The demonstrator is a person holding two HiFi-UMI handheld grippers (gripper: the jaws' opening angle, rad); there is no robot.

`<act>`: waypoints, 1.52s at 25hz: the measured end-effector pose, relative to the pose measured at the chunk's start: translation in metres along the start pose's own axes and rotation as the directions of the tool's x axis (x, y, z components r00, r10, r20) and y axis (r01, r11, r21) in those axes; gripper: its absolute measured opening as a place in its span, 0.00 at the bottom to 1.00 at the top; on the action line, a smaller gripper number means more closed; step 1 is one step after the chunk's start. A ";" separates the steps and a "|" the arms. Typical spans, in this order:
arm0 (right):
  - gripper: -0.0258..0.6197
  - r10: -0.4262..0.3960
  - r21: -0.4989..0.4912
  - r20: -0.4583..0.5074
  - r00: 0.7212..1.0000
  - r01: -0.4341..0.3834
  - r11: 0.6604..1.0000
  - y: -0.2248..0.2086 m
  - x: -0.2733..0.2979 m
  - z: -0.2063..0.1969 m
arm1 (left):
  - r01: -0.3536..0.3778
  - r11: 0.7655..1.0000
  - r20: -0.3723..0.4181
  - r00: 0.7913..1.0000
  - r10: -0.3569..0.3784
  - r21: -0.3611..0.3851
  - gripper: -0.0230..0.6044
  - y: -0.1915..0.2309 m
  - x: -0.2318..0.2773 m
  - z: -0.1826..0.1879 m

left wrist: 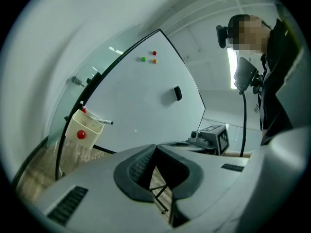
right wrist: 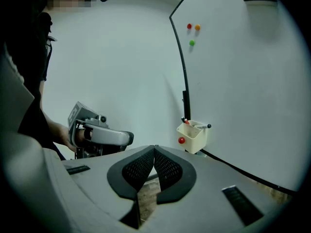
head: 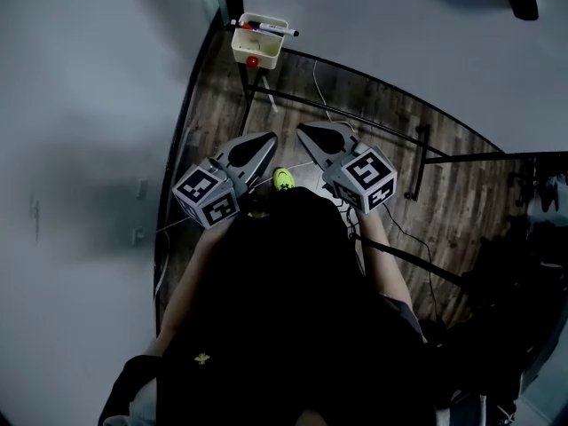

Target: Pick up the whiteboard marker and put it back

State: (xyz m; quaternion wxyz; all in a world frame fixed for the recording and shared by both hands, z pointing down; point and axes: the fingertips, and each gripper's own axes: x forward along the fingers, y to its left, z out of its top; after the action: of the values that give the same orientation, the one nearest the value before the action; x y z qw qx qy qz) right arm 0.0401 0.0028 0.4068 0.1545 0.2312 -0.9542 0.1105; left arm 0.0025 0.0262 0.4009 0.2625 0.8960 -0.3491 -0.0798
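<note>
A whiteboard marker (head: 269, 29) lies across the top of a cream holder (head: 257, 49) fixed at the whiteboard's lower edge, far ahead of both grippers. The left gripper view has the marker (left wrist: 100, 121) and holder (left wrist: 81, 130) at its left. In the right gripper view the marker (right wrist: 202, 126) and holder (right wrist: 192, 138) sit just right of centre. My left gripper (head: 270, 138) and right gripper (head: 303, 130) are held side by side in front of the person, tips close together. Both the left gripper (left wrist: 156, 145) and the right gripper (right wrist: 154, 147) are shut with nothing in them.
The whiteboard (left wrist: 141, 81) carries three small magnets (left wrist: 154, 53) and a black eraser (left wrist: 178, 93). A red magnet (head: 253, 61) sits on the holder's front. Black stand bars (head: 355, 114) and a cable (head: 321, 87) cross the wooden floor (head: 382, 140). A yellow-green shoe (head: 283, 179) shows below the grippers.
</note>
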 end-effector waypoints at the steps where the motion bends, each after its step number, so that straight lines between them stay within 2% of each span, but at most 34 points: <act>1: 0.06 0.005 0.001 0.004 1.000 -0.005 1.000 -0.007 0.001 0.001 | -0.005 1.000 -0.001 1.000 0.005 0.001 0.07 0.003 0.005 0.001; 15: 0.06 0.124 -0.053 0.021 0.992 -0.123 0.991 -0.061 0.029 0.013 | -0.151 0.989 0.034 0.988 0.151 -0.006 0.07 0.036 0.047 0.012; 23: 0.06 0.143 -0.065 0.028 0.989 -0.141 0.988 -0.085 0.036 0.015 | -0.216 0.976 0.050 0.975 0.216 -0.002 0.07 0.044 0.054 0.021; 31: 0.06 0.135 -0.070 0.025 0.991 -0.133 0.989 -0.099 0.045 0.017 | -0.226 0.974 0.059 0.972 0.227 -0.024 0.07 0.056 0.054 0.014; 38: 0.06 0.078 -0.058 0.042 0.996 -0.075 0.995 -0.117 0.056 0.021 | -0.186 0.982 0.037 0.982 0.187 -0.032 0.07 0.068 0.059 0.015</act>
State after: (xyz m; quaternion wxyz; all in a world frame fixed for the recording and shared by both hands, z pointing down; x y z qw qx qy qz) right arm 0.0429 -0.1276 0.4228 0.1357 0.1924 -0.9682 0.0843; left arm 0.0014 -0.0613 0.4264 0.2746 0.8537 -0.4356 -0.0775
